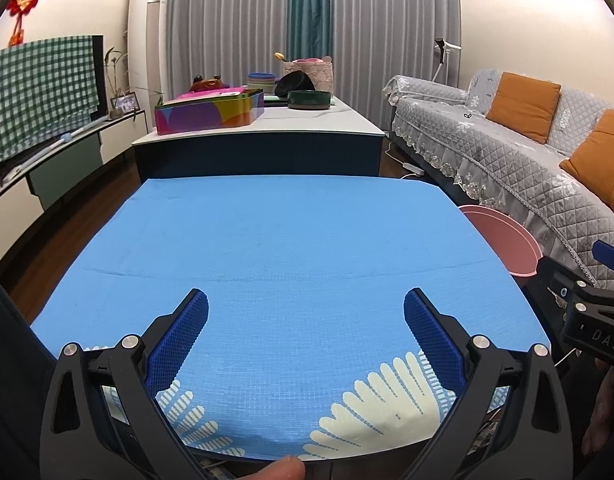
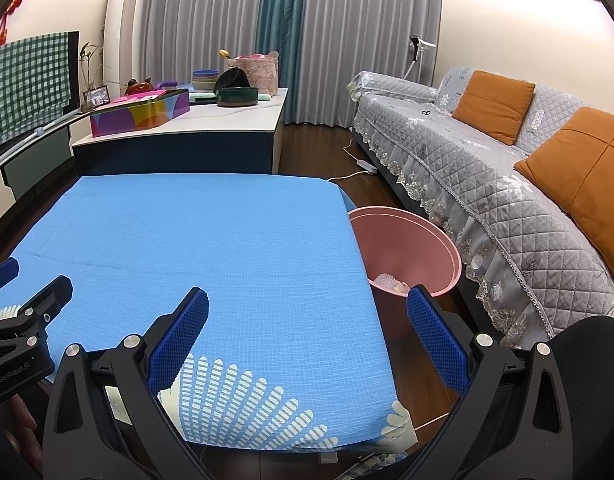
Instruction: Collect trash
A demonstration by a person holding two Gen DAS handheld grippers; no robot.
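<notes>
Beside one blue table (image 2: 211, 232), one pink bin (image 2: 407, 248), two tools spread wide

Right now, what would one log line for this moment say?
left gripper: open, empty | right gripper: open, empty | blue tablecloth: no trash visible | pink bin: some trash inside

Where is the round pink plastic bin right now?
The round pink plastic bin stands on the dark wood floor, right of the blue-clothed table and beside the grey quilted sofa, ahead of the open right gripper.
</notes>
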